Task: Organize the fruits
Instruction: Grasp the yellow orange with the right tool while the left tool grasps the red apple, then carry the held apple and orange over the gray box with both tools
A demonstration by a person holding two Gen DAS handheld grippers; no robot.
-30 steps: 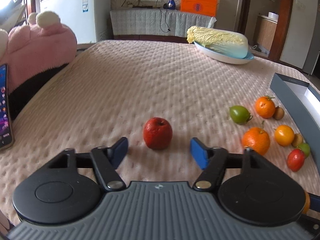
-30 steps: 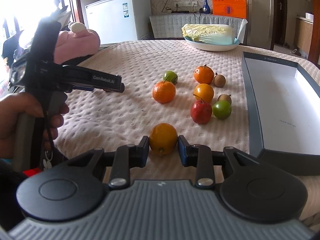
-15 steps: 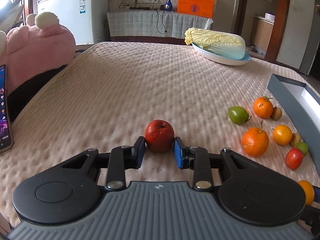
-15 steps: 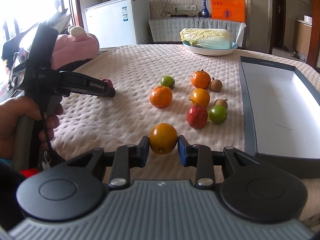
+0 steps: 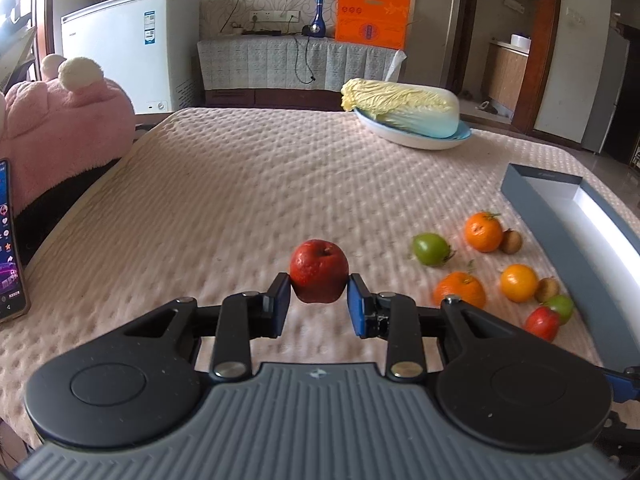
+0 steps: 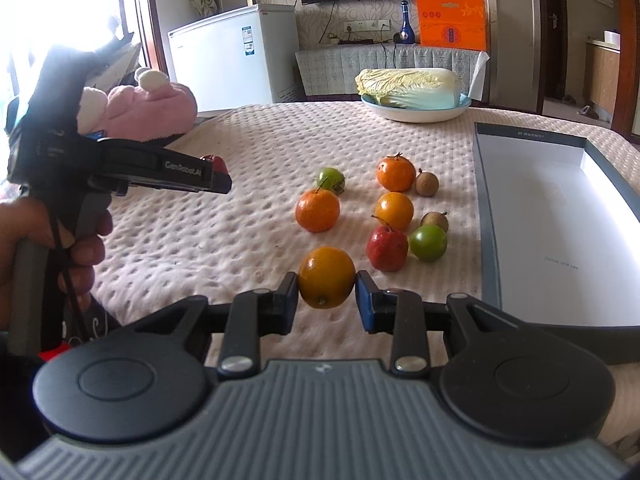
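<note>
My left gripper (image 5: 319, 301) is shut on a red apple (image 5: 319, 270) and holds it a little above the pink quilted cover (image 5: 240, 184). In the right wrist view that same gripper (image 6: 223, 178) shows from the side, held by a hand (image 6: 36, 240). My right gripper (image 6: 327, 300) is shut on a yellow-orange fruit (image 6: 326, 276), low over the cover. Several loose fruits lie beyond it: tangerines (image 6: 317, 210), a small red apple (image 6: 387, 248), green fruits (image 6: 428, 243) and brown longans (image 6: 426, 183). A grey box (image 6: 486, 208) with a white inside lies open on the right.
A napa cabbage (image 5: 400, 108) rests on a blue-rimmed plate (image 5: 416, 141) at the far side. A pink plush toy (image 5: 60, 128) and a phone (image 5: 10, 240) sit at the left edge. A white freezer (image 5: 132, 44) stands behind.
The left jaws closed on the red apple and raised it off the cover. The right gripper kept its hold on the yellow-orange fruit and barely moved.
</note>
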